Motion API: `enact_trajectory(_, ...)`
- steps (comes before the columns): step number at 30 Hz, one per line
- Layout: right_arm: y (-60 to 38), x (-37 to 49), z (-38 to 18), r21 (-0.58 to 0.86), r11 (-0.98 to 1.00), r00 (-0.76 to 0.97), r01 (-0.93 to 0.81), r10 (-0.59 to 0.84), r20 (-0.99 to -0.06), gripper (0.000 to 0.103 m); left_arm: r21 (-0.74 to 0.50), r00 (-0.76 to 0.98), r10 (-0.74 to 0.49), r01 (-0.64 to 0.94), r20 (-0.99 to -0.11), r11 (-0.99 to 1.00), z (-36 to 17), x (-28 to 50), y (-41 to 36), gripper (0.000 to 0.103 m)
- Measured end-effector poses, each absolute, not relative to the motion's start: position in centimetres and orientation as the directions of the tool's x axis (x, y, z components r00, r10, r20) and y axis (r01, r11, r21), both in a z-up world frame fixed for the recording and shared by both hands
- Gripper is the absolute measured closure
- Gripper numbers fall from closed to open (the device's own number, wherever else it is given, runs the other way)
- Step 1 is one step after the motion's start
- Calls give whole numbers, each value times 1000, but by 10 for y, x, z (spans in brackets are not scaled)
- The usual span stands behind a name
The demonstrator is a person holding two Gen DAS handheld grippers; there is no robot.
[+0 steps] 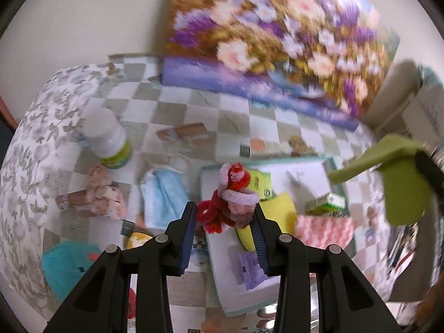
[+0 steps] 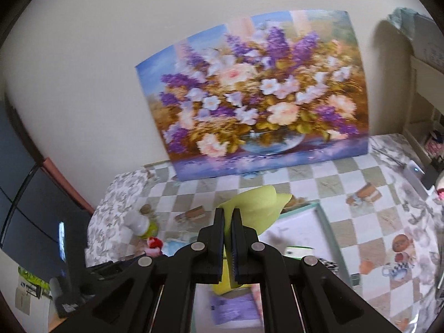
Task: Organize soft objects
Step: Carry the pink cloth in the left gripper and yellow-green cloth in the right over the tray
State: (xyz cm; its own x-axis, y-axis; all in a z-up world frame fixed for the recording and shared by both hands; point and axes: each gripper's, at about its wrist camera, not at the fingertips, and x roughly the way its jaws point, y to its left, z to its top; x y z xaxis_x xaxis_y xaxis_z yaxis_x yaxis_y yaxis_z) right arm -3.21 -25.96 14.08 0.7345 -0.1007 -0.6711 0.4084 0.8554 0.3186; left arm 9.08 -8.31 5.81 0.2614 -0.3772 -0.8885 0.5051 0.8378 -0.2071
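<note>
My left gripper point(image 1: 226, 215) is shut on a bundle of red and pink fuzzy scrunchies point(image 1: 233, 197), held above a white tray with a teal rim point(image 1: 213, 260). In the tray lie a yellow sponge point(image 1: 277, 213), a pink knitted cloth point(image 1: 323, 230), a purple packet point(image 1: 251, 269) and a small green box point(image 1: 328, 202). My right gripper point(image 2: 228, 222) is shut on a lime-green cloth point(image 2: 258, 206) that hangs above the tray point(image 2: 323, 219); that cloth also shows at the right of the left wrist view point(image 1: 399, 183).
On the checkered tablecloth point(image 1: 194, 102) left of the tray lie a blue face mask point(image 1: 163, 197), a pink floral cloth point(image 1: 104, 194), a teal cloth point(image 1: 68, 263) and a white bottle point(image 1: 108, 138). A flower painting point(image 2: 260, 94) leans on the wall behind.
</note>
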Motion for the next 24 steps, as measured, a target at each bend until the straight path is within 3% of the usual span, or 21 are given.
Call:
enact_trajectory(5,-277,-30,122,327,835,701,443,-95,-707,99,-135,267,-344,581,-900,803,46,72,-117,63)
enact_trajectory(24,-268,21,9,194,847,407,495,-29,-913,96,-85,172,-206,533,-963,842,-29,89,-129,60)
